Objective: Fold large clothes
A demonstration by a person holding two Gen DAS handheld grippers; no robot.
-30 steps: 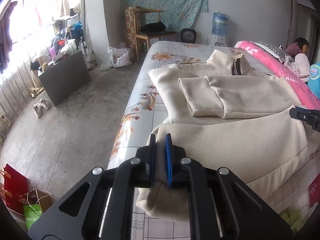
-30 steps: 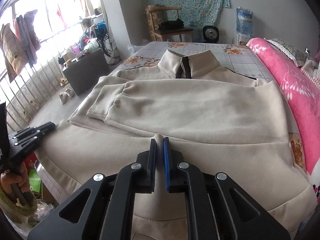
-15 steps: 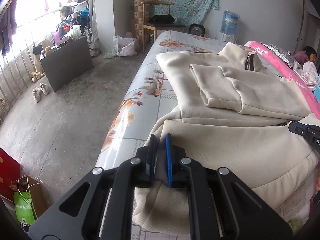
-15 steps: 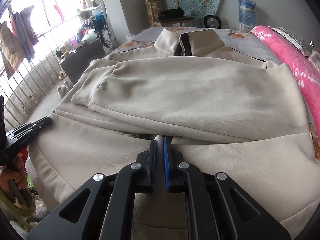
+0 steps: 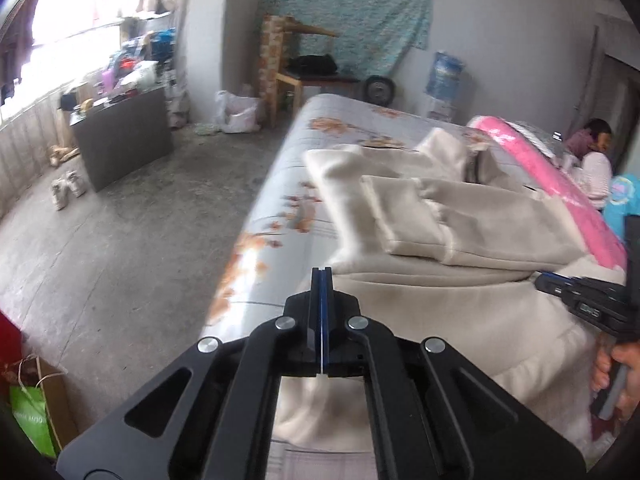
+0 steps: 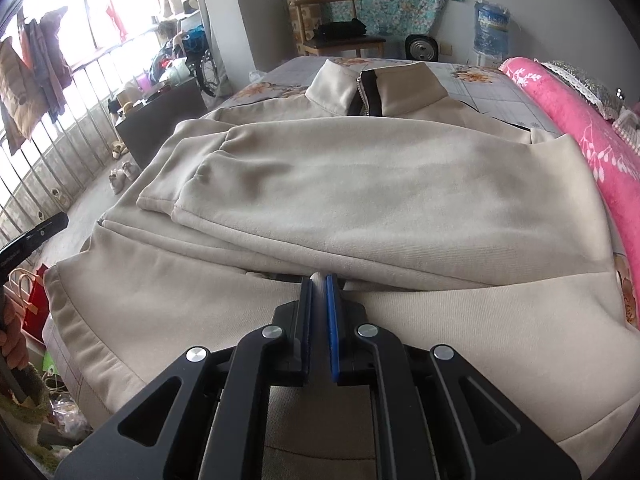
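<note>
A large beige zip-neck sweatshirt (image 6: 400, 184) lies on the bed, sleeves folded across its chest, collar at the far end. Its bottom hem is lifted over toward the sleeves. My right gripper (image 6: 319, 280) is shut on a fold of the hem fabric (image 6: 319, 278). My left gripper (image 5: 321, 274) has its jaws fully together with no cloth between them, just at the left edge of the sweatshirt (image 5: 460, 304). The right gripper also shows at the right of the left wrist view (image 5: 538, 280). The left gripper tip shows at the left edge of the right wrist view (image 6: 36, 236).
The bed has a floral grey sheet (image 5: 288, 184) and a pink blanket (image 6: 580, 120) along its right side. A concrete floor (image 5: 120, 240) lies left of the bed, with a dark cabinet (image 5: 120, 136), shoes and bags. A child (image 5: 596, 160) sits far right.
My left gripper has lost the hem fabric it held and its jaws are now fully together. Both grippers moved forward with the hem toward the sleeves. The left view is blurred by motion.
</note>
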